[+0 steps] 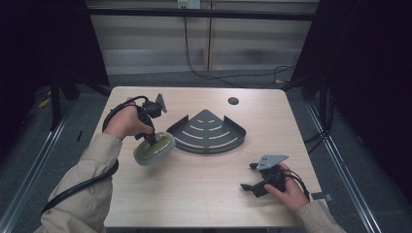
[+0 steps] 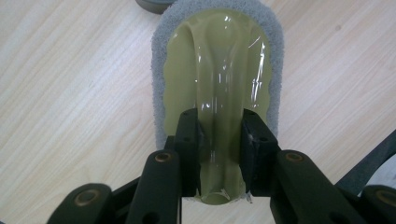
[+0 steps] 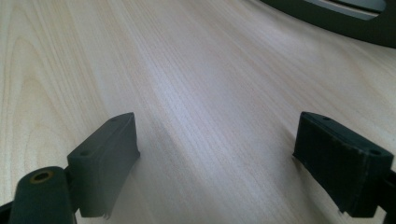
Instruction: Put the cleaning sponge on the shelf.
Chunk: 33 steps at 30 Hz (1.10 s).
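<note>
Gripping scrubber (image 2: pixel 219 79), left gripper (image 2: pixel 220 149), seemingly above table (image 2: pixel 70 93).

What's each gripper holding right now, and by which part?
The left gripper is shut on the scrubbing sponge, clamped across its clear green handle ridge near the end facing the camera. The right gripper is open above the table, holding nothing.

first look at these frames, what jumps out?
The left gripper at the table's left, jaws clamped on the clear handle of a pale green scrubber with a grey sponge pad. Just right of it sits a dark fan-shaped corner rack with curved slots, mid-table. The right gripper rests near the front right edge, jaws wide apart over bare wood.
</note>
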Each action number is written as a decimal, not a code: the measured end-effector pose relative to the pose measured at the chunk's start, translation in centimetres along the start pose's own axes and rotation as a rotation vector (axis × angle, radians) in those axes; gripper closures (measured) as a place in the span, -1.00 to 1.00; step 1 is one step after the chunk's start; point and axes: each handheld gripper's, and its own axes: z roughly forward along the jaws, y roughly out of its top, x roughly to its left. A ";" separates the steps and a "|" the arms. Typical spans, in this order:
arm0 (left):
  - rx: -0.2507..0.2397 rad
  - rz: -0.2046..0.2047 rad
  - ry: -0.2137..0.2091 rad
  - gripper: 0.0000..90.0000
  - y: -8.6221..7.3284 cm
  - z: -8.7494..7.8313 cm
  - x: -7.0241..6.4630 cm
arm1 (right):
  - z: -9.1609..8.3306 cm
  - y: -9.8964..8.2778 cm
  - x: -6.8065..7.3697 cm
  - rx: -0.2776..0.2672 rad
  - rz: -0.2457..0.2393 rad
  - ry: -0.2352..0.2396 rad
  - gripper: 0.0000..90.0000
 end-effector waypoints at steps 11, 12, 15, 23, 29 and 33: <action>-0.011 -0.003 0.006 0.58 1.7 -0.5 -0.1 | 0.0 0.0 0.0 0.000 0.000 0.000 -0.71; -0.016 -0.005 0.004 0.58 1.8 -0.5 -0.1 | 0.0 0.0 0.0 0.000 0.000 0.000 -0.71; -0.014 -0.007 0.012 0.58 2.3 -0.7 -0.1 | 0.0 0.0 0.0 0.000 0.000 0.000 -0.71; -0.015 -0.013 0.009 0.58 3.2 -0.7 -0.1 | 0.0 0.0 0.0 0.000 0.000 0.001 -0.71; -0.017 -0.008 0.009 0.58 4.0 -0.8 0.1 | 0.0 0.0 0.0 0.002 0.002 0.000 -0.71; -0.024 -0.011 0.019 0.58 4.6 -0.9 0.0 | 0.0 0.0 0.0 0.000 0.001 0.001 -0.71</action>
